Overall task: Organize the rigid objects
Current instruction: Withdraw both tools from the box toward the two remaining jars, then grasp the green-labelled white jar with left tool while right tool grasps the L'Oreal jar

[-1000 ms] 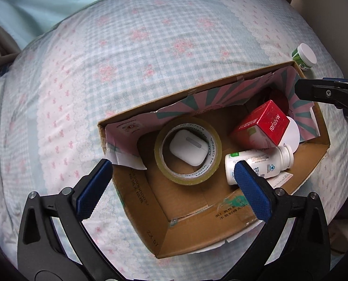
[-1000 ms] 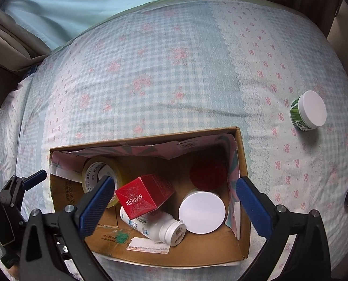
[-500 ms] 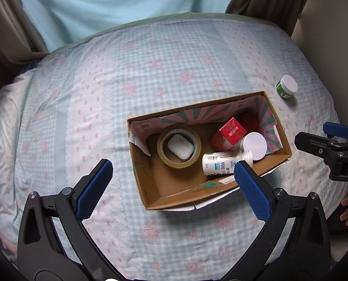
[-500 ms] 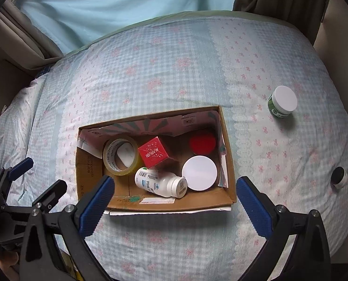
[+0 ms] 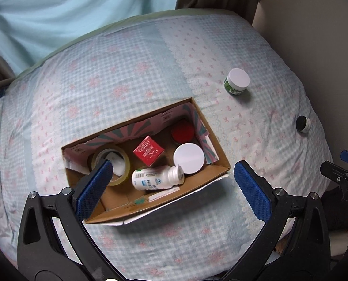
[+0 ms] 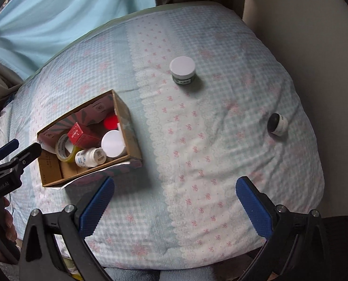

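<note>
Two jars are left on the quilt (image 6: 221,164), outside the cardboard box (image 6: 131,140). The green-labelled jar (image 6: 183,70) is seen upright, ahead of the right gripper (image 6: 174,201); the small black-lidded jar (image 6: 277,124) lies on its side, ahead and to the right. Both are judged nearer the right gripper. The left gripper (image 5: 171,189) is held over the box. Both grippers are spread wide, nothing held.
</note>
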Demonstrator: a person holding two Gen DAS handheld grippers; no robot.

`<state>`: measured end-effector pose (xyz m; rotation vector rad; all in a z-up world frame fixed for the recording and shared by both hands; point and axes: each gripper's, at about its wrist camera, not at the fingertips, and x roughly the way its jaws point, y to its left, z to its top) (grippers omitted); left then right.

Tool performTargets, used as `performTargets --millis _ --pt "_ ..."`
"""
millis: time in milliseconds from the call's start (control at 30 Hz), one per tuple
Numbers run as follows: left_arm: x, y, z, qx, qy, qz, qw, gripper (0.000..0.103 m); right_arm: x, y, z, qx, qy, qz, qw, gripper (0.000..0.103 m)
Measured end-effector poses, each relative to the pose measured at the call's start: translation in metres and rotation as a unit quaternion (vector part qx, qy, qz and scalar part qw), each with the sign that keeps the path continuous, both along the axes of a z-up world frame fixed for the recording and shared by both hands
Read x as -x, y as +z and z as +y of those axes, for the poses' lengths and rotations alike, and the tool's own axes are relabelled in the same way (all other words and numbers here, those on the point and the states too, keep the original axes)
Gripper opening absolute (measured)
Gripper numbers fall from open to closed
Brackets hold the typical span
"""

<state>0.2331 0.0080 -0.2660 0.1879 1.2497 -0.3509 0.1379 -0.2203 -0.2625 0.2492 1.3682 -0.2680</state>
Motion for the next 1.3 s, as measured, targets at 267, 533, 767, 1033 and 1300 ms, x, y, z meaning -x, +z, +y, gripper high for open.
performTargets --millis 267,533,767,1033,1300 --pt "-0.042 -0.028 -0.106 -0.012 -0.047 0.016 0.9987 0.103 0.01 -0.004 -0.115 0.034 -0.115 -0.014 0.993 0.103" --pt "-0.088 -0.104 -0.191 -0.043 -0.086 0.056 0.9938 0.103 0.006 -0.06 -0.197 0.011 -0.171 -0.01 0.985 0.103" --pt "-0.122 -0.171 -0.255 -0.081 -0.139 0.052 0.9855 0.103 -0.007 -0.118 -0.237 0.037 -0.191 0.0 0.981 0.095" --pt "-0.15 -0.228 -0.289 -0.107 -0.157 0.049 0.9806 0.095 -0.022 -0.181 -0.255 0.019 -0.198 0.025 0.98 0.072" --pt "-0.159 -0.249 -0.299 -0.105 -0.156 0.059 0.9804 0.072 -0.03 -0.206 -0.254 0.011 -0.19 0.043 0.981 0.047"
